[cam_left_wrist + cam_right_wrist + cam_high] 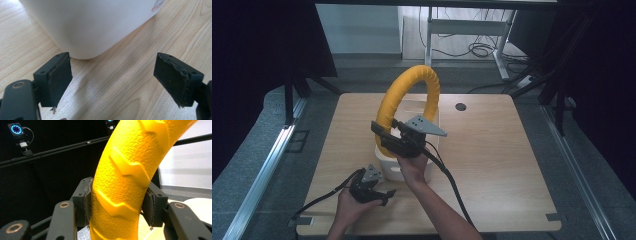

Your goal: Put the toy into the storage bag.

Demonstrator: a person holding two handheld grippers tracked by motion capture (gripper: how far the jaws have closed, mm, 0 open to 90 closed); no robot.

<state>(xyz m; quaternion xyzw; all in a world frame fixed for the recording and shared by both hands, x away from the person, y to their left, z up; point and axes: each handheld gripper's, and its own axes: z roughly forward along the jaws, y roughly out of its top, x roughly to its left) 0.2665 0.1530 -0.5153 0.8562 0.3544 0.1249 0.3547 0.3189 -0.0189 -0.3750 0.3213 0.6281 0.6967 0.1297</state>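
yellow ring (409, 95) clamped upright in the right gripper (388, 136), above the table.

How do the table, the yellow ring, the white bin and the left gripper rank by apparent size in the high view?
1. table, largest by far.
2. yellow ring, though it is raised toward the camera, which may inflate it.
3. white bin, partly hidden by the ring and right gripper, so its rank against the ring is unsure.
4. left gripper, smallest.

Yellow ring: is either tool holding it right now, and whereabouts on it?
The right tool is shut on the yellow ring, its jaws clamping the ridged band near its lower left end, above the white bin. The left tool is open, holding nothing.
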